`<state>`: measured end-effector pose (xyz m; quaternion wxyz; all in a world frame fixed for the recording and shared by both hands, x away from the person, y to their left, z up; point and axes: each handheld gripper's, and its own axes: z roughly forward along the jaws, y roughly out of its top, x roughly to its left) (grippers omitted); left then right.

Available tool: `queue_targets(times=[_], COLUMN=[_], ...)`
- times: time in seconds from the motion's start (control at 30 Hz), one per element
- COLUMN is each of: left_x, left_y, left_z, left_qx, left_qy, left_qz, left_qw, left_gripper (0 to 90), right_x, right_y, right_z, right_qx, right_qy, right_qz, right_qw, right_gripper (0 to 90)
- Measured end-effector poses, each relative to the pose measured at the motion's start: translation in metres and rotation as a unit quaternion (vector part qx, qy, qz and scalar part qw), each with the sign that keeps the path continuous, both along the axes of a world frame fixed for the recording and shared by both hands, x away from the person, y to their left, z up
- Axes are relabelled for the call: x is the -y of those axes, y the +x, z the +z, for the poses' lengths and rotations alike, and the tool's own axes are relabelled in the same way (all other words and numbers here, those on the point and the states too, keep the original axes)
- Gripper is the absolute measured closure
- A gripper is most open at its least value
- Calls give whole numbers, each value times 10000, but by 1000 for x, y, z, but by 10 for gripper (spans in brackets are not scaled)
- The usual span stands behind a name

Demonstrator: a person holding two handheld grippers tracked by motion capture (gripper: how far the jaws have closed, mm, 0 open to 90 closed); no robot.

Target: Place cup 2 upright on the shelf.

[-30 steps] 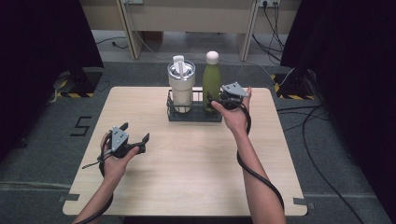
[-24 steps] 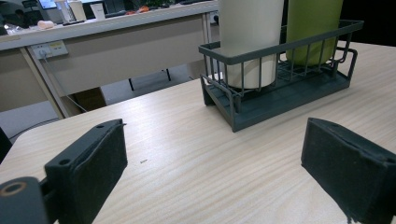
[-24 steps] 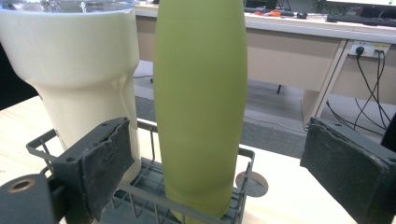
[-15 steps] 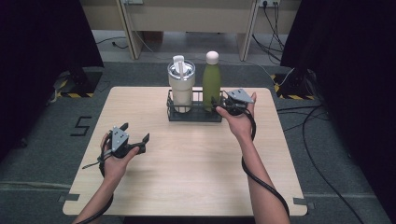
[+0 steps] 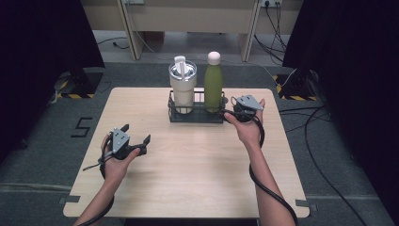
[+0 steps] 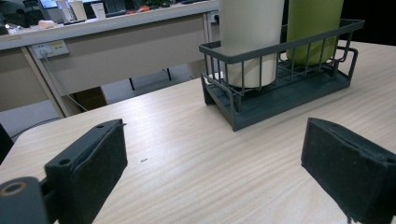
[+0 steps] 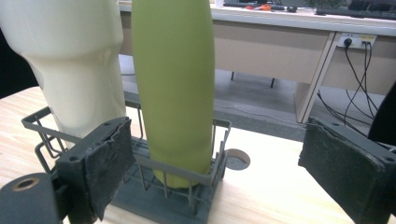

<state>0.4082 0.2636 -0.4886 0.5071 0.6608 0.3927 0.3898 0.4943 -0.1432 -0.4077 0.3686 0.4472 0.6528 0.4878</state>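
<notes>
The right gripper (image 5: 230, 114), jaws wide and just narrowing on nothing, faced the upright green metal bottle (image 5: 213, 84) in the far dark wire rack's (image 5: 195, 115) right end.

readable: "5" | on: floor (image 5: 56, 136) left of table (image 5: 197, 183) | colour: black | other text: none
</notes>
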Motion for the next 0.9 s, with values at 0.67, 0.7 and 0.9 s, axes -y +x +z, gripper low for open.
queue_targets(times=[0.67, 0.7, 0.9], left_x=[0, 1, 1], left_y=[0, 0, 0], left_z=[0, 0, 0], left_qx=[-3, 0, 0], left_qy=[3, -1, 0], left_qz=[14, 16, 16], left_qw=[10000, 10000, 10000], left_gripper=[62, 62, 62], right_x=[25, 25, 29], right_y=[-26, -27, -34], right_z=[-10, -10, -14], right_qx=[14, 21, 10], right_qy=[-94, -96, -118], right_qz=[-97, -95, -88], right_qw=[9999, 9999, 9999], right_gripper=[102, 102, 102])
